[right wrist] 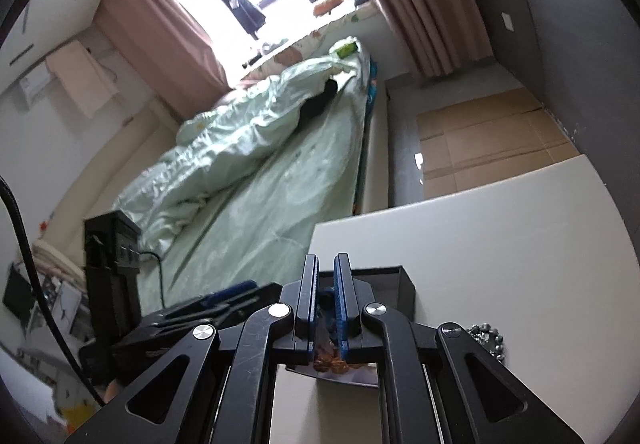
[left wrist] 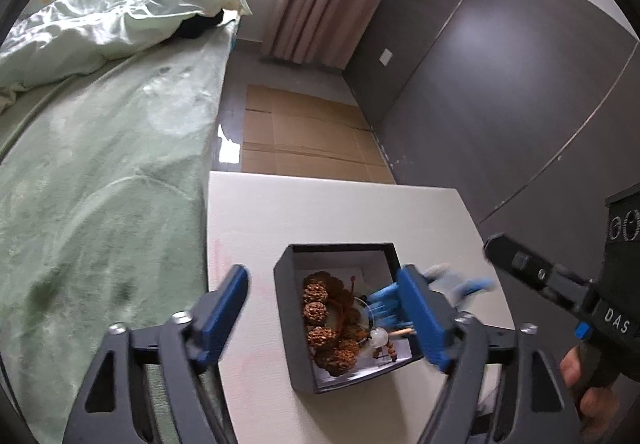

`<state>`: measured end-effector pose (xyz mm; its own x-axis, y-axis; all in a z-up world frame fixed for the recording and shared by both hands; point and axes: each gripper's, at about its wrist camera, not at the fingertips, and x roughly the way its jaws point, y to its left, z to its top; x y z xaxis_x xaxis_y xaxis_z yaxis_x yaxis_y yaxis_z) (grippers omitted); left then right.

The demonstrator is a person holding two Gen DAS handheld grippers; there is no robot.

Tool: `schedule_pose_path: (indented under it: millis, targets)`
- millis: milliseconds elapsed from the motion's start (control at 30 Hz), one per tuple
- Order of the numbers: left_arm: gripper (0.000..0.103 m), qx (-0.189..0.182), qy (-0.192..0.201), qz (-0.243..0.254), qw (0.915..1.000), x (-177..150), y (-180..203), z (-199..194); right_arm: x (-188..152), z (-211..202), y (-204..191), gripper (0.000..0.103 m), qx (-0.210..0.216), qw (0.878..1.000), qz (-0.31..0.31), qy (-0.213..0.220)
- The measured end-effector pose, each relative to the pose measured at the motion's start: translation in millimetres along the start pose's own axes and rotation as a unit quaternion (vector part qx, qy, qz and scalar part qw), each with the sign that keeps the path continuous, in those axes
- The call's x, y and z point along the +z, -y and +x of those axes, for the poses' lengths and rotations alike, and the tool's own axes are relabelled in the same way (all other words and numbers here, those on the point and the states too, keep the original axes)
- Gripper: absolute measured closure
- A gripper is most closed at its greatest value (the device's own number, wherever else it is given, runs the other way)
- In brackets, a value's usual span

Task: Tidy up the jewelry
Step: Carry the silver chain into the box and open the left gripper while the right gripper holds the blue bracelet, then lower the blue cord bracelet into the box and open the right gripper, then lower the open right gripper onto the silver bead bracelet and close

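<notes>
A brown knobbly-bead bracelet [left wrist: 326, 324] lies in the open black box [left wrist: 285, 300] on the white table [left wrist: 320, 204]. It is judged light and loose; one bead is best pinched. Left gripper [left wrist: 328, 312] stands wide, empty; right gripper [right wrist: 328, 284] nearly closed, contents unclear.

The box [left wrist: 298, 328] near the front of the table looks like matt dark card with a white paper lining. In it lie rough, knobbly brown beads [left wrist: 316, 311] that look like dried seeds, and beside them a clear, glassy bead [left wrist: 379, 336]. The table [left wrist: 320, 212] is smooth, matt white. The left gripper [left wrist: 324, 318] has matt black frames, shiny metal screw heads and blue plastic-looking pads. On the left, the bed cover [left wrist: 100, 184] is soft, plush green cloth. On the far floor lies flat brown cardboard [left wrist: 312, 140]. At the right, shiny metallic beads [right wrist: 488, 336] lie on the table.
</notes>
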<state>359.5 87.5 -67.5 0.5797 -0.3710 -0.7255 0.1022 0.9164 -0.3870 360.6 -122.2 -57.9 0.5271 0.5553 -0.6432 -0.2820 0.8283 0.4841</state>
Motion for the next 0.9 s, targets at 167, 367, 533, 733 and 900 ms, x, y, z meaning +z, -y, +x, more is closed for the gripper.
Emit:
schedule_pose_path:
  millis: [167, 367, 533, 733, 900]
  targets:
    - [0.016, -0.005, 0.007, 0.002, 1.0000, 0.1, 5.7, -1.1, -0.8, -11.2, 8.3, 0.049, -0.006, 1.000, 0.014, 0.007]
    - [0.016, -0.012, 0.003, 0.030, 0.9995, -2.3, 28.8, 5.3, -3.9, -33.8, 28.8, 0.049, -0.034, 0.999, 0.030, 0.018]
    - [0.016, -0.016, -0.002, 0.049, 0.9986, -5.4, 45.5, 11.0, -11.9, -42.2, 48.4, 0.049, -0.048, 0.997, 0.053, 0.004]
    - [0.016, -0.013, -0.008, 0.073, 0.9972, -11.2, 63.5, 17.8, -22.4, -39.6, 71.7, 0.049, -0.076, 0.994, 0.078, -0.025]
    - [0.016, -0.010, -0.011, 0.082, 0.9965, -19.1, 74.6, 17.0, -30.3, -32.4, 91.3, 0.049, -0.084, 0.990, 0.097, -0.057]
